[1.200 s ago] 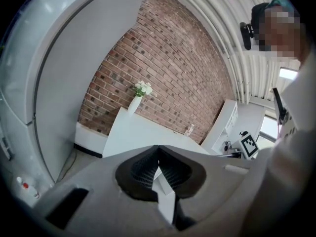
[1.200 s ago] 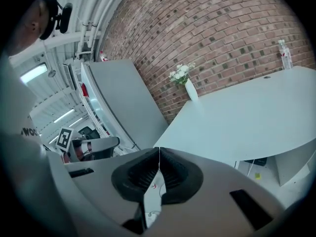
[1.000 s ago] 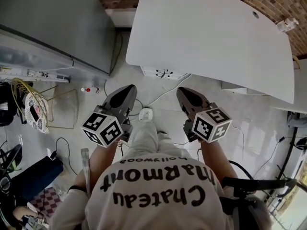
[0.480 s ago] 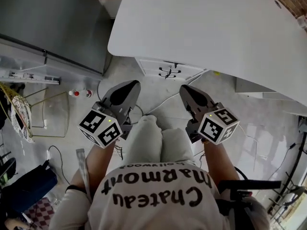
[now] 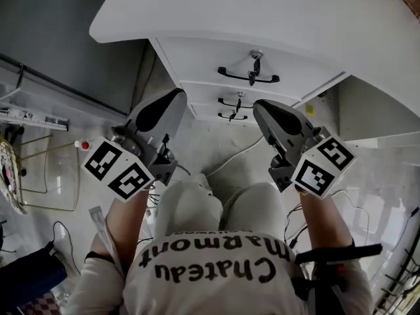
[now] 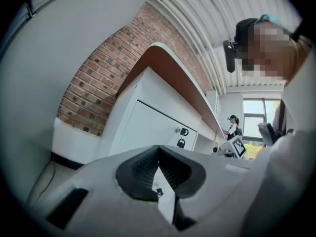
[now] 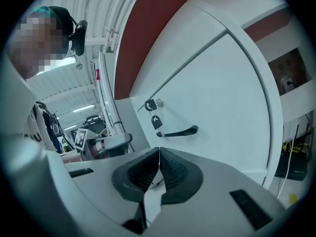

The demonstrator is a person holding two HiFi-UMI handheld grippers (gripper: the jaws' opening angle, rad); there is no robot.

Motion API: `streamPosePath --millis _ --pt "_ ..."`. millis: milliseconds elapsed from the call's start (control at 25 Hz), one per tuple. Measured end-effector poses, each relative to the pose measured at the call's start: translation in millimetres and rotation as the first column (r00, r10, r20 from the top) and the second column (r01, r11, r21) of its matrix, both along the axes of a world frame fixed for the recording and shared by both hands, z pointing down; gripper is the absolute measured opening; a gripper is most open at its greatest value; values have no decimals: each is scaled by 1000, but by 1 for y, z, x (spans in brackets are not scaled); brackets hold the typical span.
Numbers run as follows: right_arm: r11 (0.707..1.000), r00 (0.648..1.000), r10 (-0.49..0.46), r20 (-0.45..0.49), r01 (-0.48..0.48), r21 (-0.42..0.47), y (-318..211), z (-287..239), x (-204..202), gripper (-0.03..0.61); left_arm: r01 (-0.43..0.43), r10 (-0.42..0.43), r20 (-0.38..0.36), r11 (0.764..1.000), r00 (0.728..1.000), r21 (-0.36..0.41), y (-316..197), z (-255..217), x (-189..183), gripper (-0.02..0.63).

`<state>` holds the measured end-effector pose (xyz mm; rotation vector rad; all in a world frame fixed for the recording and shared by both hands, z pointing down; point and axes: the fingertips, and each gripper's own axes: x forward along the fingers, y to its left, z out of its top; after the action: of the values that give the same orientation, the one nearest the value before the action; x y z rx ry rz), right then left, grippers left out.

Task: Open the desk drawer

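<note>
A white drawer unit (image 5: 197,64) stands under the white desk top (image 5: 275,12). Its top drawer (image 5: 216,61) carries a black handle (image 5: 249,79) with a key (image 5: 255,56) above it; two lower handles (image 5: 233,102) show beneath. The top drawer is closed. My left gripper (image 5: 176,96) and right gripper (image 5: 261,105) hover in front of the unit, both shut and holding nothing, apart from the drawers. In the right gripper view the handle (image 7: 178,131) and key (image 7: 152,104) lie just beyond the shut right gripper (image 7: 159,154). The left gripper (image 6: 158,152) sees the unit's front (image 6: 148,125) from the side.
A grey cabinet (image 5: 59,25) stands at the left, with a red-capped bottle (image 5: 83,145) on the floor beside it. A white cable (image 5: 231,155) runs across the floor before the unit. My knees (image 5: 197,205) are below the grippers. A brick wall (image 6: 94,83) backs the desk.
The view and both grippers have sunk toward the floor. The drawer fronts, hidden under the desk top before, have come into view right ahead of the grippers.
</note>
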<state>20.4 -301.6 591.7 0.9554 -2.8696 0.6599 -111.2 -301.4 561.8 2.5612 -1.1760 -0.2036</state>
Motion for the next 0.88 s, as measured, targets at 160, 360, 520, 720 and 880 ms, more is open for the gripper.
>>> streamPosePath --millis 160,360,520,720,880 --pt "1000 999 -23 22 23 4 -1 -4 -1 12 32 -32 -13 999 999 9 2 1 -3 15" --pt "992 977 31 212 -4 -127 -18 -8 1 14 57 -57 32 998 998 22 10 -1 -7 15" --pt "978 933 87 349 -12 -211 -30 -14 -1 44 74 -75 30 997 997 17 16 8 -16 15" --pt "953 878 147 456 -2 -303 -30 -11 -5 187 104 -104 25 995 994 -7 16 18 -24 15" --pt "929 844 275 461 -109 -353 -46 -4 3 186 84 -84 26 996 996 -11 12 19 -17 15"
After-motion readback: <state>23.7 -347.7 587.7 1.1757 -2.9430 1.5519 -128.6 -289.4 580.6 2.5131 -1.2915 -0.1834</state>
